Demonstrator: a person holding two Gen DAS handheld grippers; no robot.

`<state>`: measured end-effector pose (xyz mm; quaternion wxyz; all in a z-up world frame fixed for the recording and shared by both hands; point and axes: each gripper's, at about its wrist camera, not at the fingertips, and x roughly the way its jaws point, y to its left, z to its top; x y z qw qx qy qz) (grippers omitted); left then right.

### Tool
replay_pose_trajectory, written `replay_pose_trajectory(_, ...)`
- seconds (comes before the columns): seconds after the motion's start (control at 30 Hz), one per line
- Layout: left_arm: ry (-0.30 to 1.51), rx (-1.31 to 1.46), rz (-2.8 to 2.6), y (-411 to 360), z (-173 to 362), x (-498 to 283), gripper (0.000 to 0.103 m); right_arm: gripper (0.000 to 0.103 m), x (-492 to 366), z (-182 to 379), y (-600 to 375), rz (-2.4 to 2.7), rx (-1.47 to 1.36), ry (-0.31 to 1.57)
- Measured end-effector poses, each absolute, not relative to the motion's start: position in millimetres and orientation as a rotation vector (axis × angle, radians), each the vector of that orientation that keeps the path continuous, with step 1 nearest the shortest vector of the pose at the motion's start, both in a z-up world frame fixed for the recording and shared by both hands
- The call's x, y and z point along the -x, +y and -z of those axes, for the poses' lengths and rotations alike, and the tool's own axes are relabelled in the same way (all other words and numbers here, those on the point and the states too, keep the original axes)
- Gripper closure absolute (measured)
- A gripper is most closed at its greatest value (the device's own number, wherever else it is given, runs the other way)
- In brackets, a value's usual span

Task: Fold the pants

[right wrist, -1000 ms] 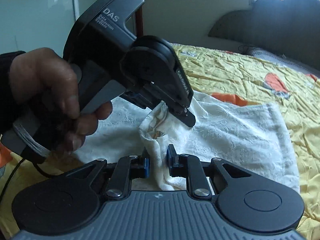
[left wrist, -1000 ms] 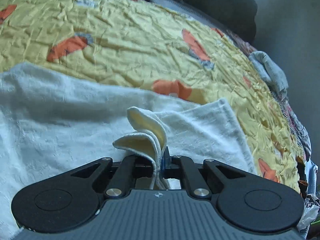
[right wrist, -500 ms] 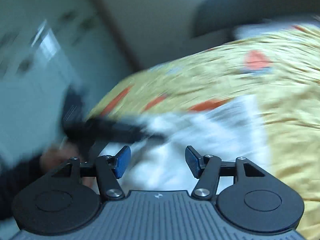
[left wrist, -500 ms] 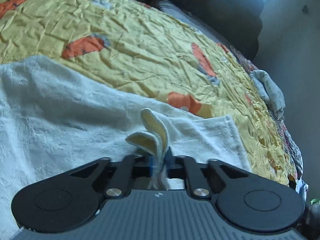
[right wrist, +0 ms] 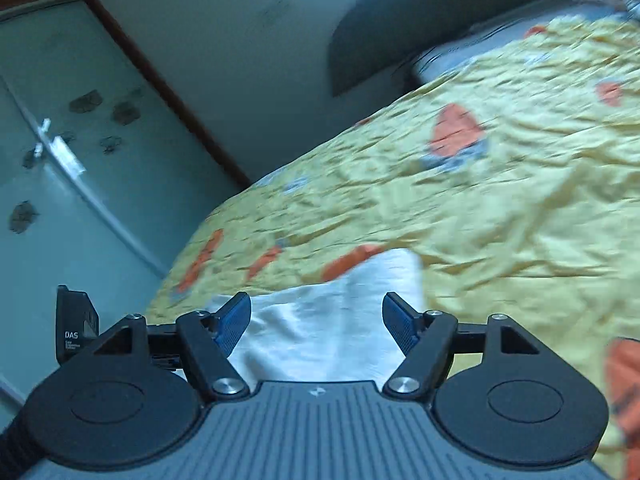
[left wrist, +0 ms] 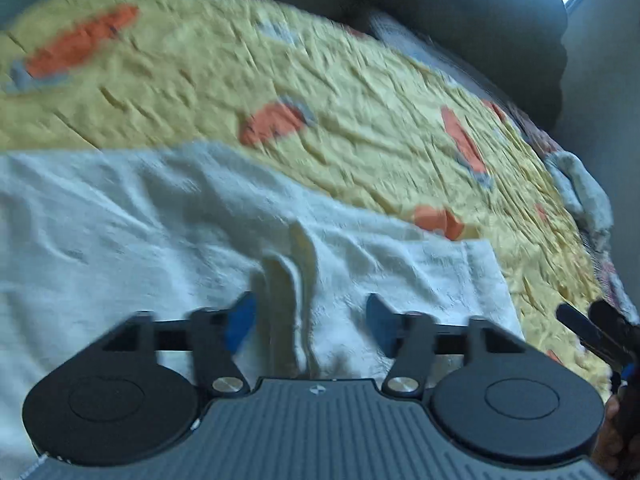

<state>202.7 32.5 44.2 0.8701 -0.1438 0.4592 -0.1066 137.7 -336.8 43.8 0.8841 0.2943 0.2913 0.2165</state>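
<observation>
The left tool (left wrist: 307, 318) is open, and its jaws have just been opening; a bunched fold of the white pants (left wrist: 140, 232) stands up between the blue pads (left wrist: 240, 322), close to the left pad, but the pads do not squeeze it; the picture is blurry, so I cannot tell if the cloth touches that pad. The right tool (right wrist: 316, 322) is open too, and its jaws have also just been opening; nothing is held in it, and the pants (right wrist: 320, 332) lie on the bed under the gap. In the left view a bit of the right tool (left wrist: 600, 332) and a hand (left wrist: 614, 436) show at the right edge. In the right view a black part of the left tool (right wrist: 74, 326) shows at the left edge, with "DAS" on it. The pants lie spread on the near part of the bed; one corner (left wrist: 488, 252) lies flat toward the right side. Past them is the yellow cover (left wrist: 320, 80) with orange shapes, all wrinkled; a grey cloth (left wrist: 580, 188) lies at the bed's right edge; a dark headboard (left wrist: 460, 4) is at the far end. A pale door (right wrist: 60, 160) stands beyond the bed in the right view.
</observation>
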Motion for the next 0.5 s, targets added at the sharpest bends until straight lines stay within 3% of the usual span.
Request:
replay_pose_trajectory(0.13, 0.815, 0.354, 0.268, 26.4, -74.8, -174.8, 0.033, 0.027, -188.8, -31.8, -334.8, -0.483, -0.769, 0.698)
replay_pose_trajectory(0.27, 0.831, 0.225, 0.277, -8.3, -63.1, -156.4, 0.031, 0.027, -225.7, -17.2, -329.1, -0.462, -0.801, 0.775)
replay_pose_trajectory(0.37, 0.852, 0.296, 0.18, 8.8, -44.0, -142.3, 0.031, 0.028, -242.5, 10.1, -324.1, -0.413, -0.767, 0.893)
replay_pose_trajectory(0.5, 0.905, 0.396, 0.16, 33.9, -29.1, -132.0, 0.031, 0.03, -240.5, 33.4, -343.0, -0.443, -0.921, 0.827)
